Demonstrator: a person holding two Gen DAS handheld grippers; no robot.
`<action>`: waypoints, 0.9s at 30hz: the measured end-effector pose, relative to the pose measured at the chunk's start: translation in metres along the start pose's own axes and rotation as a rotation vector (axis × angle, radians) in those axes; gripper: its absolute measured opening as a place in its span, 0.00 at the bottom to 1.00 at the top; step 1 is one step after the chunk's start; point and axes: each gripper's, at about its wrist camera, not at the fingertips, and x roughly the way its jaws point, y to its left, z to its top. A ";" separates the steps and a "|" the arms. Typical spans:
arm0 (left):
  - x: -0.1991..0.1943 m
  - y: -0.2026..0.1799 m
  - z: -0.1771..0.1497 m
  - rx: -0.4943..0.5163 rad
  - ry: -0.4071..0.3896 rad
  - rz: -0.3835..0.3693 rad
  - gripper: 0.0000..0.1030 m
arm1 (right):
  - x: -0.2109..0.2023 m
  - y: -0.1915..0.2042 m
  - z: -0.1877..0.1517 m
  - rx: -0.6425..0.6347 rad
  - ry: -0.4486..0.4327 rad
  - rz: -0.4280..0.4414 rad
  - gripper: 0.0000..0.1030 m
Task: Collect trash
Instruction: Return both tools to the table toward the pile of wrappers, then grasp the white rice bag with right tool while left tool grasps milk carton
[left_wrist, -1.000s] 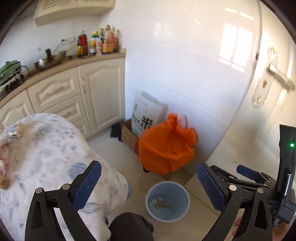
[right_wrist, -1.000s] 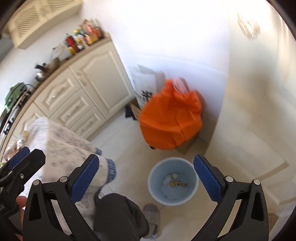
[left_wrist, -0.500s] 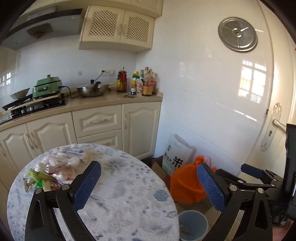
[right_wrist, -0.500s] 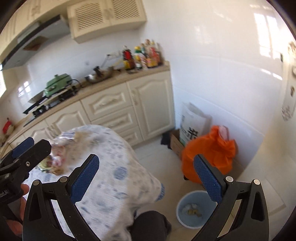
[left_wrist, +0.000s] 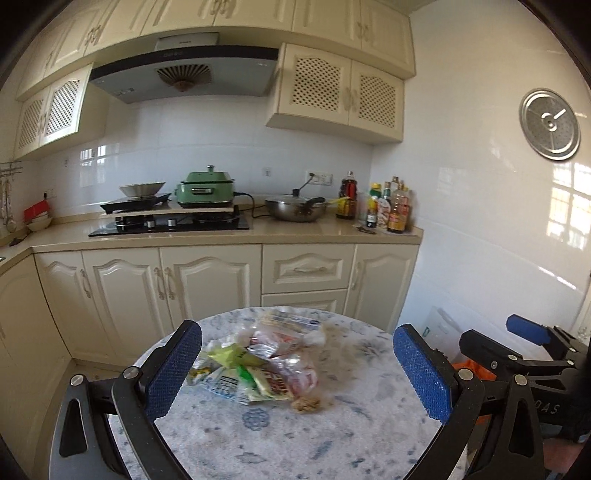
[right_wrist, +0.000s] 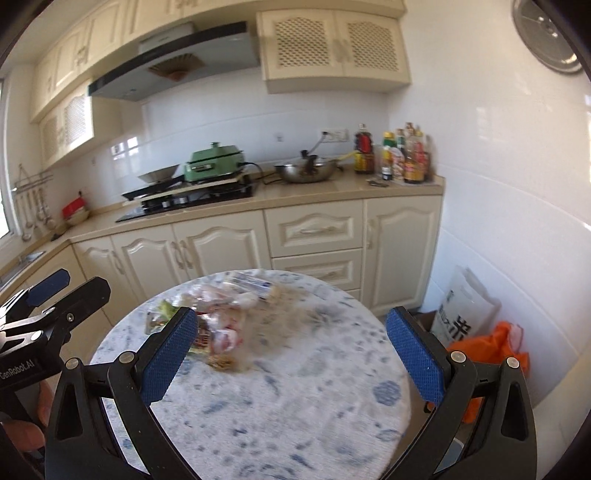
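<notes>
I am holding both grippers above the round table (left_wrist: 354, 435), jaws spread wide and gripping nothing. The left gripper (left_wrist: 295, 373) is pointing straight at the trash pile (left_wrist: 258, 365), a heap of crumpled wrappers and plastic lying on the far-left part of the tabletop; in the left wrist view the heap is sitting between the two blue pads (left_wrist: 173, 373), slightly toward the left one. The right gripper (right_wrist: 291, 354) is aiming at bare cloth, and the same trash pile (right_wrist: 218, 317) is lying to its left, partly behind its left pad. The left gripper is therefore the nearer and better lined up. The heap is running roughly from near-left to far-right, though motion blur is hiding its edges. A small brown clump (left_wrist: 306, 404) is lying at its near edge. I judge the next move to be a forward-and-down reach with the left gripper.
</notes>
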 end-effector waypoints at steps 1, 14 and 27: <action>-0.001 0.001 -0.002 -0.001 -0.002 0.013 0.99 | 0.001 0.006 0.000 -0.012 0.000 0.009 1.00; 0.014 0.035 -0.030 -0.031 0.081 0.086 0.99 | 0.056 0.065 -0.016 -0.083 0.132 0.071 1.00; 0.116 0.096 -0.021 -0.110 0.333 0.114 0.99 | 0.180 0.131 -0.042 -0.070 0.425 0.242 0.98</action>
